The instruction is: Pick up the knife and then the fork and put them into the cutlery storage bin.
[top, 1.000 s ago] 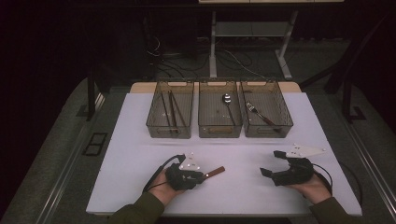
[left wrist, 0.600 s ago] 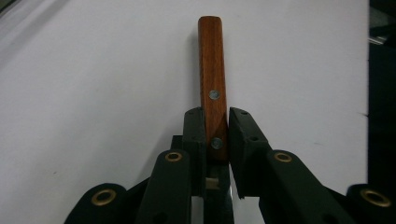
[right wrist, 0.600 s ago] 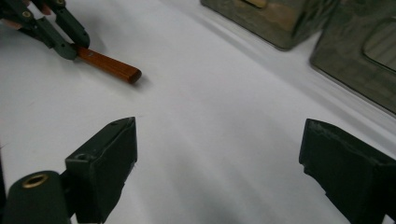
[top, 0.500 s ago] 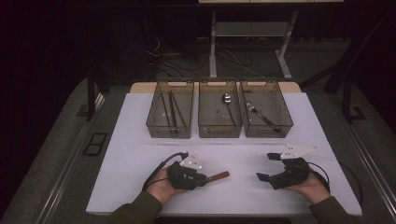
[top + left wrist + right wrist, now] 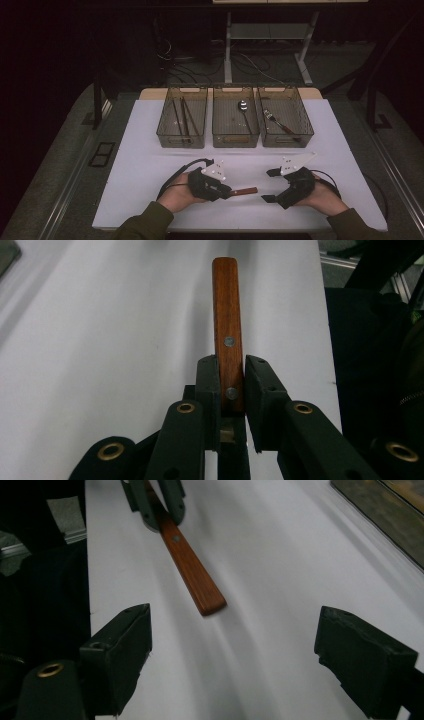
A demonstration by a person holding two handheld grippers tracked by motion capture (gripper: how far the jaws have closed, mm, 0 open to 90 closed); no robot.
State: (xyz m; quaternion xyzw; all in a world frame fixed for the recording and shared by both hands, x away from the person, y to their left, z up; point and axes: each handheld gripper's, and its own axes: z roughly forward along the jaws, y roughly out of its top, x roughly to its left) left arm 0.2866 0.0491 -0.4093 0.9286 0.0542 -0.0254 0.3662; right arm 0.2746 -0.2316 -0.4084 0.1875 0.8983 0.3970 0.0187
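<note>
The left gripper (image 5: 227, 191) is clamping a wooden handle (image 5: 245, 190) over the bench (image 5: 140, 165); the right gripper (image 5: 270, 185), gaping wide, has just been closing slightly, holding nothing.

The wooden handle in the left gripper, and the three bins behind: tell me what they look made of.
Handle: reddish-brown wood by its grain, smooth satin finish, with two metal-looking rivets. Bins: probably smoke-tinted clear plastic, since the cutlery inside shows through their walls.
</note>
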